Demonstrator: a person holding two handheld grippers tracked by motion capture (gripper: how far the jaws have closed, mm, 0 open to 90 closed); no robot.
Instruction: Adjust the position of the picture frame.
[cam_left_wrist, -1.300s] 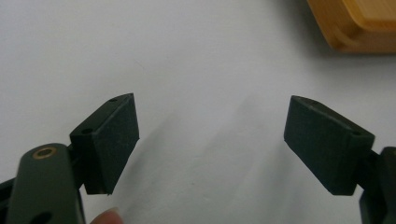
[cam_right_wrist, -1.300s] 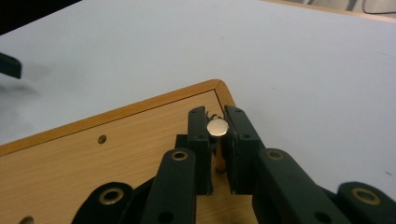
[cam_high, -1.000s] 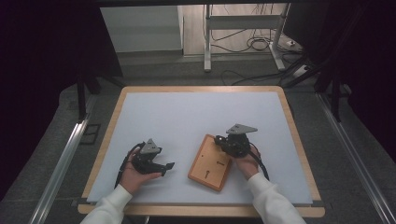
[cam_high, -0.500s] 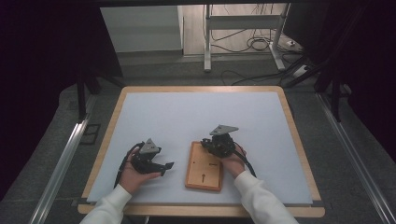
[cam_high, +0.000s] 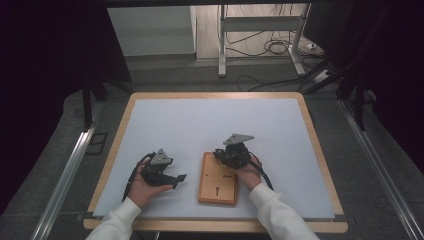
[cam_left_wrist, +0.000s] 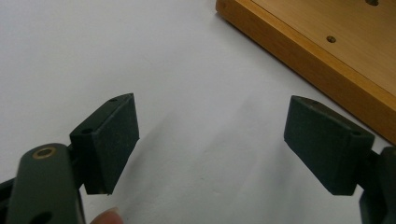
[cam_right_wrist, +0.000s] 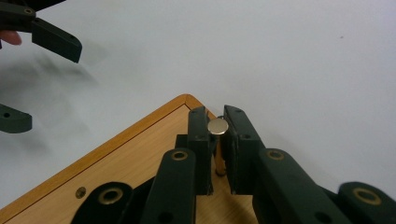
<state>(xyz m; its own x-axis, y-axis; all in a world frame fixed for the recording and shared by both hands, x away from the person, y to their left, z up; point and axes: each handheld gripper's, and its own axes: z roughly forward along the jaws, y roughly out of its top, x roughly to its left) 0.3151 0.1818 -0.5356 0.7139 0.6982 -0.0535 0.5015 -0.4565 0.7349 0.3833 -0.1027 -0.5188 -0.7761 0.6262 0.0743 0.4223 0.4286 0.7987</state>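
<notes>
A: Right tongs (cam_right_wrist: 215, 140)?
B: Pinched nearly closed on a metal-capped peg (cam_right_wrist: 217, 127) standing at the wooden board's (cam_high: 218, 179) 1 o'clock corner.

A: Left tongs (cam_left_wrist: 210, 140)?
B: Jaws wide apart, nothing between them, parked on the white surface (cam_high: 210, 125) at the board's 9 o'clock.

A: What changed?
B: The right hand (cam_high: 247, 172) dragged the board by that peg toward 7 o'clock and squared it up; it was tilted. It now lies near the surface's 6 o'clock edge, beside the left tongs, probably ready for a two-handed step.
</notes>
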